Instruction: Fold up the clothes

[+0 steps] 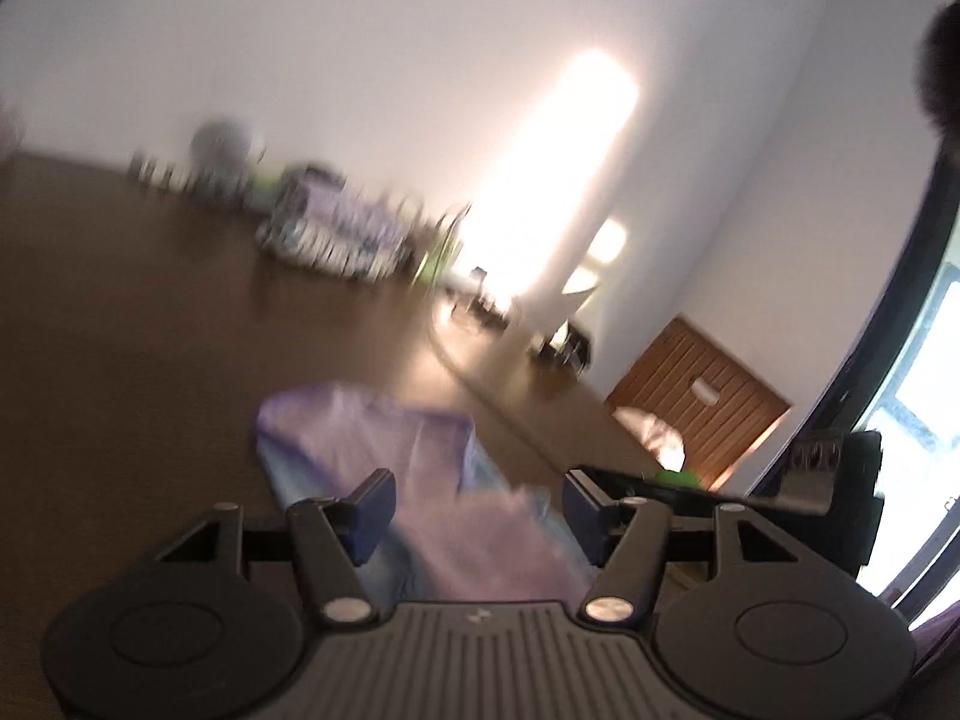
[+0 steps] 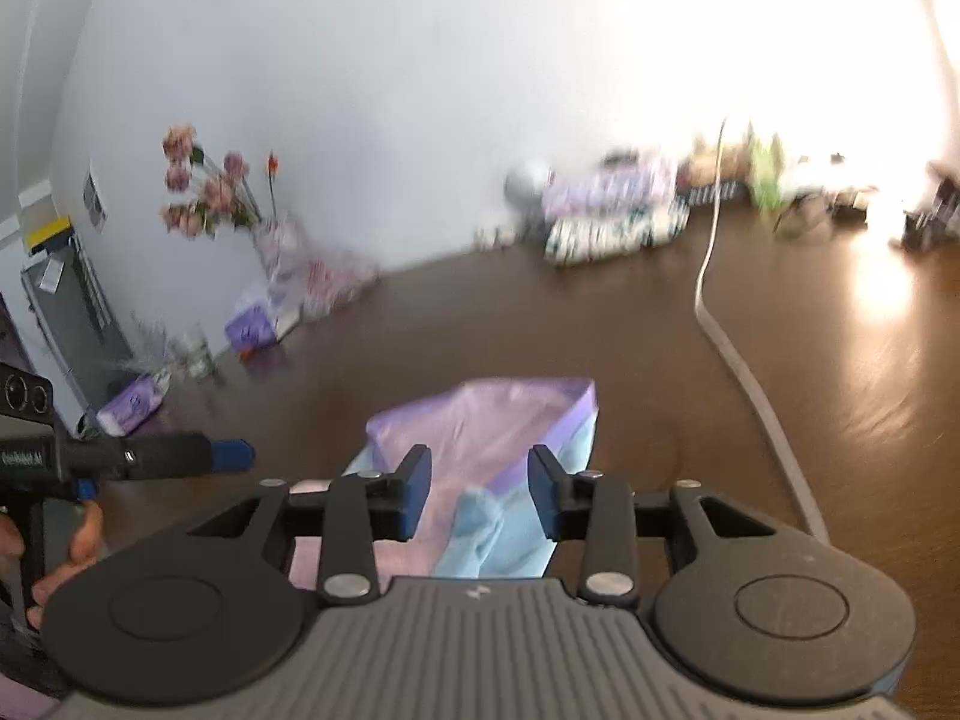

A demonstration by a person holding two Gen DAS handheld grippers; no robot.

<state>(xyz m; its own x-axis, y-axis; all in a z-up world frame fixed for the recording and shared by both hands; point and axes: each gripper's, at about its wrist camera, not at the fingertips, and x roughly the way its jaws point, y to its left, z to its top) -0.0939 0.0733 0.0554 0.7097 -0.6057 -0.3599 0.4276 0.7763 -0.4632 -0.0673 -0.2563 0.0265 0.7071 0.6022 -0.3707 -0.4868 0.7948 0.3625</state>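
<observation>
A folded garment [image 1: 384,438], lilac-pink on top with light blue beneath, lies on the dark brown table [image 1: 120,360]. My left gripper [image 1: 480,504] is open just above its near part, and the cloth shows in the wide gap between the blue pads without touching them. In the right wrist view the same garment [image 2: 498,420] lies ahead of and under my right gripper [image 2: 480,492]. That gripper's jaws stand partly apart, open, and nothing is pinched. The left gripper's blue fingertip [image 2: 231,456] shows at the left, held by a hand [image 2: 78,540]. Both views are blurred.
A white flat cable [image 2: 738,360] runs across the table right of the garment. Pink flowers [image 2: 204,192], purple packs [image 2: 606,210] and small clutter line the far wall. A wooden door [image 1: 702,414] and a bright window [image 1: 918,408] are to the right.
</observation>
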